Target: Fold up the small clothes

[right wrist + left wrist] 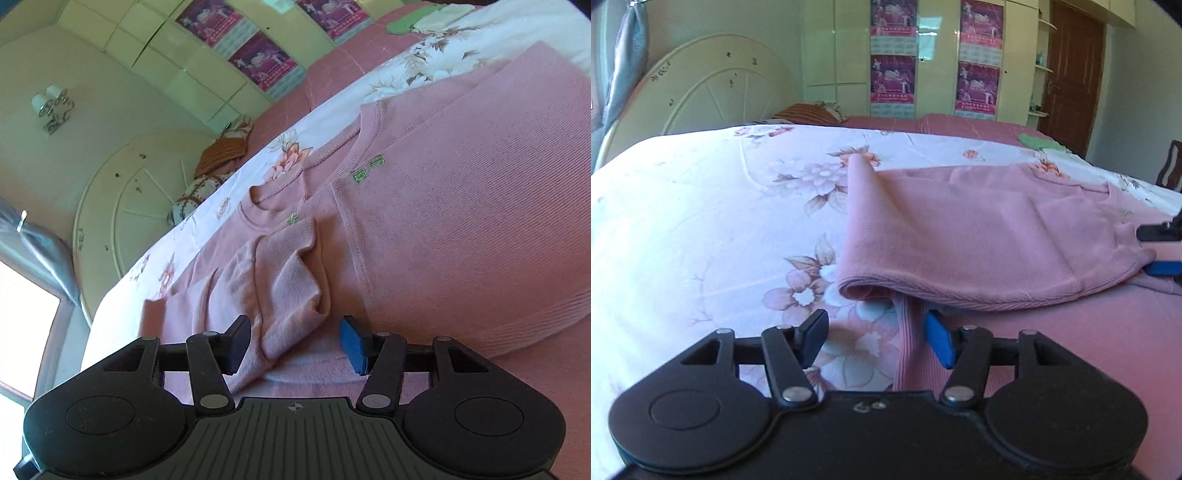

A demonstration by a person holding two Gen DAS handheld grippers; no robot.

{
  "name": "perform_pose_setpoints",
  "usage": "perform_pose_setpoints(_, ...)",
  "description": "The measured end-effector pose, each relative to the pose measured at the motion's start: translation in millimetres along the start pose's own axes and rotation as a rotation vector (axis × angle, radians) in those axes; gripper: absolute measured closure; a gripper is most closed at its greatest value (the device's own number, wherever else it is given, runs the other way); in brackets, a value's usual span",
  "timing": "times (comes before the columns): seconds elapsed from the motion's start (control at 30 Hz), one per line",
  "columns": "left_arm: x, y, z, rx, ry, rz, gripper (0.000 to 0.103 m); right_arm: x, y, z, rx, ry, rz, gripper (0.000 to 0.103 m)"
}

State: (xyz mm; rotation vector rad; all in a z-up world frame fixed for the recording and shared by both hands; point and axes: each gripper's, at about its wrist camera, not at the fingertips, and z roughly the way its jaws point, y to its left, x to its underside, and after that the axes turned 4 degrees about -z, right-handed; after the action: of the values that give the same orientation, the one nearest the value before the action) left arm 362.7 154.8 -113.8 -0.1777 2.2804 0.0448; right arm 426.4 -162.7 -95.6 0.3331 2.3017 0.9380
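A pink knit sweater [979, 229] lies on the floral bedsheet [701, 221], one part folded over onto the rest. My left gripper [875, 341] is open low over the sweater's left edge, its pads clear of the cloth. In the right wrist view the sweater [461, 221] shows its neckline and small green embroidery. A folded sleeve [288, 288] lies between the fingers of my right gripper [295, 345], which is open with a gap beside the blue pad. At the right edge of the left wrist view, the right gripper [1160, 249] sits at the folded flap's corner.
A white round headboard [713, 96] and striped pillow [809, 112] are at the bed's far left. Behind stand a wardrobe with posters [894, 55] and a brown door [1071, 74]. A green cloth [1034, 142] lies on the far bed edge, a wooden chair [1171, 166] beside it.
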Motion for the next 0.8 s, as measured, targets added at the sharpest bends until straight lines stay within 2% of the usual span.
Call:
perform_pose_setpoints(0.03,-2,-2,2,-0.001,-0.011,0.011,0.047,-2,1,2,0.010,-0.012,0.003,0.050)
perform_pose_setpoints(0.07,-4,-2,5,-0.003,-0.016,0.018,0.047,-4,4,4,0.028,-0.011,-0.008,0.082)
perform_pose_setpoints(0.1,-5,-3,8,-0.003,-0.018,0.019,0.048,-5,7,6,0.049,0.007,-0.027,0.098)
perform_pose_setpoints(0.17,-6,-3,9,0.002,-0.027,0.022,0.050,-8,16,-3,0.066,-0.035,-0.087,0.098)
perform_pose_setpoints(0.27,-5,-5,6,-0.002,-0.051,0.043,0.049,-13,29,-47,0.094,-0.187,-0.180,0.099)
perform_pose_setpoints(0.33,-3,-5,7,0.008,-0.048,0.051,0.050,-14,23,-68,0.131,-0.249,-0.185,0.099)
perform_pose_setpoints(0.4,-3,-4,7,0.022,-0.049,0.043,0.057,-15,7,-65,0.170,-0.191,-0.162,0.098)
perform_pose_setpoints(0.47,-5,-2,6,0.035,-0.058,0.034,0.061,-11,-5,-61,0.173,-0.166,-0.126,0.098)
perform_pose_setpoints(0.57,-8,-2,5,0.053,-0.077,0.047,0.065,-7,-2,-62,0.179,-0.175,-0.140,0.098)
perform_pose_setpoints(0.67,-9,-1,14,0.067,-0.036,0.051,0.079,-7,-1,-57,0.181,-0.170,-0.137,0.098)
perform_pose_setpoints(0.8,-10,1,16,0.082,-0.028,0.014,0.082,-8,-5,-60,0.189,-0.169,-0.137,0.098)
